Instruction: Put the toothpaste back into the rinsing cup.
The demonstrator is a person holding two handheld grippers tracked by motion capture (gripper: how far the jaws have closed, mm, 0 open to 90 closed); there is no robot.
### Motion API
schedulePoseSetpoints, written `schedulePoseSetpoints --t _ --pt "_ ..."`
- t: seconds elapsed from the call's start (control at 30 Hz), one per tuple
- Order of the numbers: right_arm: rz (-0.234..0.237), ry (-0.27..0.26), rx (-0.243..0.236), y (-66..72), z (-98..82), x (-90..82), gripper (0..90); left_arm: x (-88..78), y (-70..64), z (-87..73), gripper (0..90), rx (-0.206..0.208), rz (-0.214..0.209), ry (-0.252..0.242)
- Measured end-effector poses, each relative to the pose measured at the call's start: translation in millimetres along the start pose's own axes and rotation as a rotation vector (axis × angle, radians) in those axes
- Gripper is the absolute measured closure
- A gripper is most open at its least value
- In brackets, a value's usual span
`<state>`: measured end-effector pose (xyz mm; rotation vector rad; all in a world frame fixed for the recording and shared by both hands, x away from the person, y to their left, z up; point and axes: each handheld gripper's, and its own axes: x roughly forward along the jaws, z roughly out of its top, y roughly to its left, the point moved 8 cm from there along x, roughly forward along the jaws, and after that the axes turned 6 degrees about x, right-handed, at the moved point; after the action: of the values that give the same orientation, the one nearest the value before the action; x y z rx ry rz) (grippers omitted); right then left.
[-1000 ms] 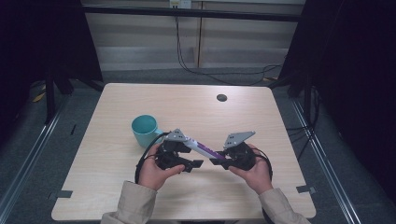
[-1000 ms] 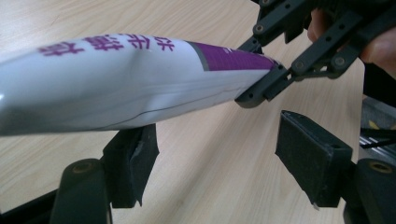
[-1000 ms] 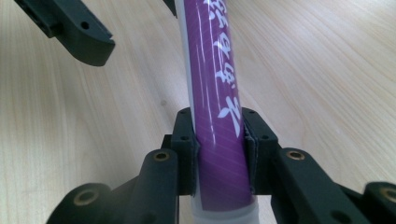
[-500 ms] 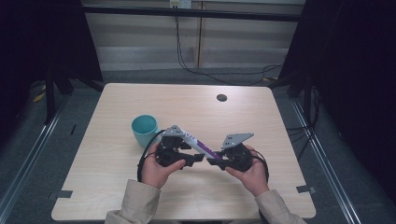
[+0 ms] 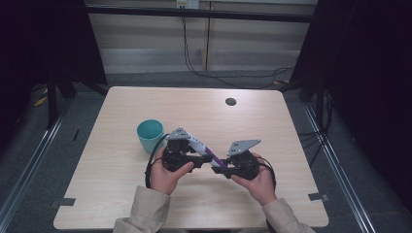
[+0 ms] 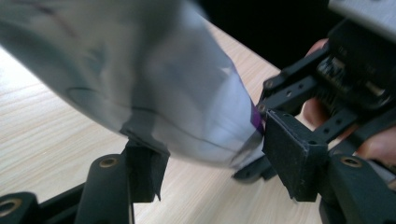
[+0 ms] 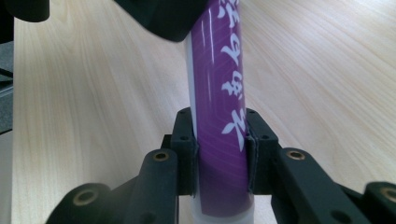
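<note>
A: What are the two grippers doing?

B: The right gripper (image 7: 219, 154) pinches a purple tube (image 7: 219, 84) tight, above the near middle of the table (image 5: 291, 126). The left gripper (image 6: 210, 154) has just been closing around the tube's other end, but its pads do not squeeze it yet.

A: So what comes next?

B: I think the left one must grab it firmly.

A: And farther off?

B: A teal cup (image 5: 149, 133) stands to the left. The tube's end looks blurry up close, so I cannot tell if it has a cap.
</note>
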<state>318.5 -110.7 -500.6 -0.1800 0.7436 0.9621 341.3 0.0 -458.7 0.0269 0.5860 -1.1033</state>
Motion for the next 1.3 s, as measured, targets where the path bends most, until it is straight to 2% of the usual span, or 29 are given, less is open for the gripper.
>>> schedulePoseSetpoints --t 0.23,0.33,0.4,0.57,0.77,0.9,1.07,1.17,1.3 --pt "0.012 -0.003 -0.004 3.6 1.0 5.5 69.5 -2.6 -5.9 8.5 51.2 0.004 -0.040 -0.046" --pt "0.030 -0.008 0.025 6.0 1.5 8.9 69.3 -2.3 -9.4 11.9 57.7 -0.008 -0.059 -0.072" --pt "0.043 -0.009 0.031 7.9 1.8 11.1 68.2 -1.7 -12.4 13.3 62.9 0.003 -0.063 -0.076" --pt "0.043 -0.031 0.033 9.5 2.8 12.5 63.2 -2.2 -15.1 16.9 71.7 0.008 -0.052 -0.085" --pt "0.039 -0.035 0.024 10.5 2.1 13.1 55.9 -4.3 -15.0 18.8 73.6 0.022 -0.029 -0.091" --pt "0.028 -0.033 0.014 6.8 -1.2 11.3 49.7 -10.4 -9.3 19.5 73.9 0.023 0.003 -0.083" --pt "0.034 -0.049 0.041 1.1 -4.1 7.4 50.9 -16.1 -2.6 17.9 74.0 0.030 0.031 -0.081" --pt "0.057 -0.052 0.029 5.2 -2.5 9.0 51.5 -16.2 -1.3 18.8 73.9 0.027 0.043 -0.093" --pt "0.061 -0.058 0.032 8.1 -1.9 12.2 51.0 -16.0 0.3 19.0 74.0 0.022 0.053 -0.099"
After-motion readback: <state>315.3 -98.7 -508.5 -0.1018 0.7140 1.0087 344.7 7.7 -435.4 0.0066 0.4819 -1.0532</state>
